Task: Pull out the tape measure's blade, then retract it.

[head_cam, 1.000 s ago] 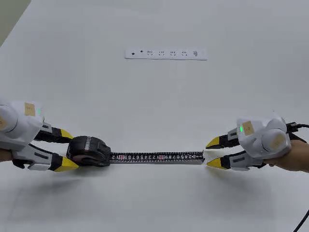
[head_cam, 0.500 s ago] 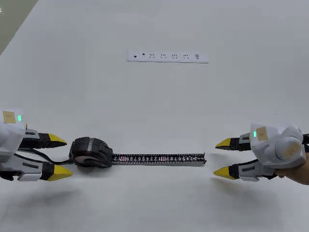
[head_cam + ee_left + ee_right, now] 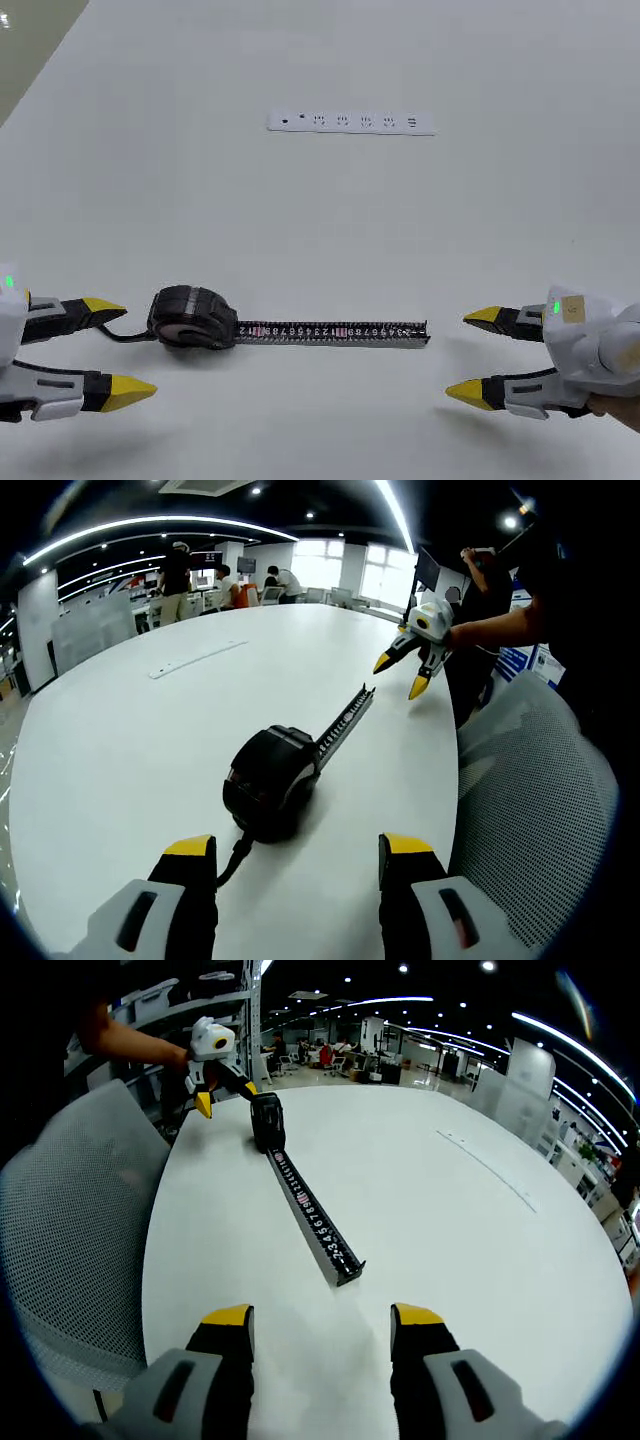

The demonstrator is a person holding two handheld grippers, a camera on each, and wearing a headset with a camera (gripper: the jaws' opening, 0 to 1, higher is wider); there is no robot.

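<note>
A black tape measure case point(image 3: 191, 317) lies on the white table, its dark numbered blade point(image 3: 330, 332) stretched flat to the right and ending at a hook point(image 3: 426, 336). My left gripper point(image 3: 120, 349) stands open a little to the left of the case, touching nothing. My right gripper point(image 3: 482, 355) is open just past the blade's tip, also holding nothing. In the left gripper view the case point(image 3: 268, 780) sits ahead of the yellow-tipped fingers point(image 3: 190, 847), with the right gripper point(image 3: 403, 670) beyond the blade. In the right gripper view the blade point(image 3: 310, 1214) runs away to the case point(image 3: 267, 1121).
A white power strip point(image 3: 350, 122) lies flat at the far middle of the table point(image 3: 320, 220). A thin black cord point(image 3: 128, 335) trails from the case's left side. A grey mesh chair point(image 3: 70, 1230) stands off the table's edge. People stand at far desks.
Both grippers have let go and drawn back: the left off the case, the right off the blade's tip. The blade stays extended on the table.
</note>
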